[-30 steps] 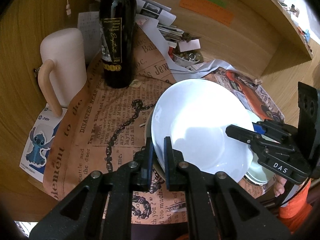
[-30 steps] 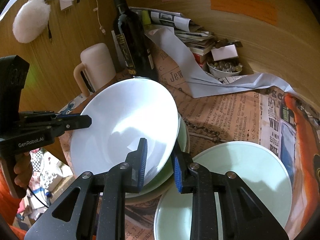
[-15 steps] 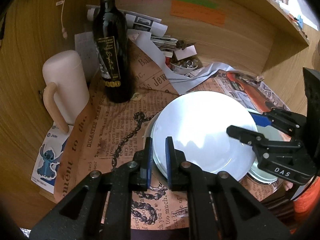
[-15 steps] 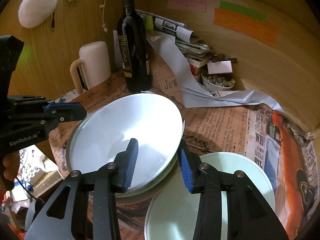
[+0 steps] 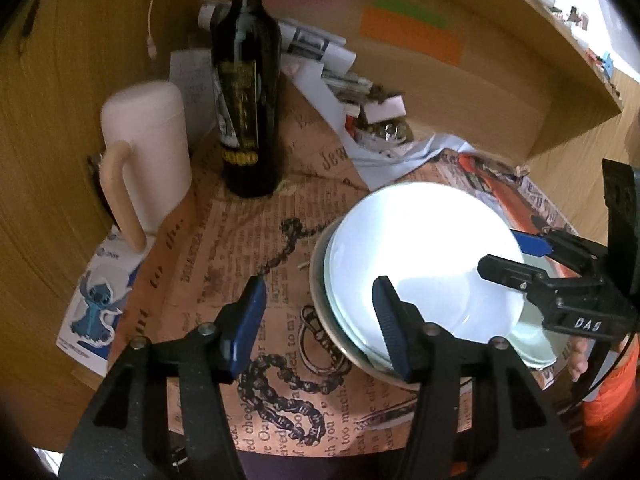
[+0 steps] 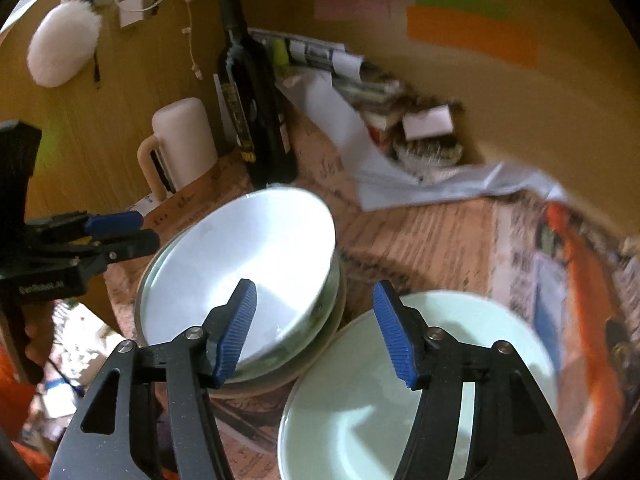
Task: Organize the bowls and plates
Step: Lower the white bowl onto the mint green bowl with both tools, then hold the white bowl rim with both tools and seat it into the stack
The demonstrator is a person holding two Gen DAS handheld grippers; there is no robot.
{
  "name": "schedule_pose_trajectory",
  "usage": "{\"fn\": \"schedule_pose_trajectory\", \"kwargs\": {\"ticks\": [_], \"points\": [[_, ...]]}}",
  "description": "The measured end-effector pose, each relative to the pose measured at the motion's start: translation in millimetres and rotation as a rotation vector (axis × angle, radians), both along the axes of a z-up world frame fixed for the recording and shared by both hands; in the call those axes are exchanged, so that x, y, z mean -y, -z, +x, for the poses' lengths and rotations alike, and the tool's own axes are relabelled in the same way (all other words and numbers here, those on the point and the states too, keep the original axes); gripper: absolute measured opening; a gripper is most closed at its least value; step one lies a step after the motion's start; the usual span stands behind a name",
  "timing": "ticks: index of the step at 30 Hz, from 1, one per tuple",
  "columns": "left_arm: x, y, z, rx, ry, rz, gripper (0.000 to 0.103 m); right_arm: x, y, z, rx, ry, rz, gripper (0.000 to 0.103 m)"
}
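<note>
A white bowl [image 5: 424, 256] lies nested on top of a stack of bowls on the newspaper-covered table; it also shows in the right wrist view [image 6: 240, 276]. A pale green plate [image 6: 416, 392] lies to its right, its edge visible in the left wrist view [image 5: 536, 344]. My left gripper [image 5: 318, 320] is open and empty, its jaws astride the near left rim of the stack. My right gripper [image 6: 314, 332] is open and empty, above the gap between stack and plate. Each gripper shows in the other's view: right [image 5: 516, 256], left [image 6: 124, 230].
A dark wine bottle [image 5: 246, 92] and a cream lidded jug [image 5: 146, 160] stand at the back left. Papers and a small cluttered dish [image 5: 384, 128] lie against the wooden back wall. A cartoon sticker sheet [image 5: 96, 300] lies at the table's left edge.
Both grippers held the white bowl by its rim and lowered it flat onto the stack. Both have now opened and let it go, drawing back slightly.
</note>
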State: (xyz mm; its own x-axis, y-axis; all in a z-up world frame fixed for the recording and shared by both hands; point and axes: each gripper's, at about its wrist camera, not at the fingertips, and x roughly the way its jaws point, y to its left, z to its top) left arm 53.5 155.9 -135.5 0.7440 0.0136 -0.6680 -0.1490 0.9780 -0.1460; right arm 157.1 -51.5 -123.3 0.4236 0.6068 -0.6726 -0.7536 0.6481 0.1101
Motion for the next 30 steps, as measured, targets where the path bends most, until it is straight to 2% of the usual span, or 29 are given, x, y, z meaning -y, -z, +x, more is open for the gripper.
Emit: {"fn": "schedule_pose_trajectory", "kwargs": {"ticks": [6,14,17,19,21,30], "points": [[-2,15,6,-0.038,0.018,-0.058,0.055,3,11,10,-0.141,-0.01,0.059,0.057],[0,25,14,-0.062,0.057,-0.102,0.055,-4,22,15,-0.216,-0.023,0.053,0.057],[2,27,17,-0.071,0.075,-0.113,0.053,-6,21,14,-0.206,-0.021,0.047,0.057],[3,28,18,-0.073,0.088,-0.122,0.043,-7,21,14,-0.196,-0.021,0.04,0.057],[4,27,19,-0.073,0.099,-0.133,0.039,-8,21,13,-0.191,-0.027,0.037,0.052],[3,27,16,-0.064,0.082,-0.145,0.037,-11,24,14,-0.175,-0.02,0.019,0.048]]}}
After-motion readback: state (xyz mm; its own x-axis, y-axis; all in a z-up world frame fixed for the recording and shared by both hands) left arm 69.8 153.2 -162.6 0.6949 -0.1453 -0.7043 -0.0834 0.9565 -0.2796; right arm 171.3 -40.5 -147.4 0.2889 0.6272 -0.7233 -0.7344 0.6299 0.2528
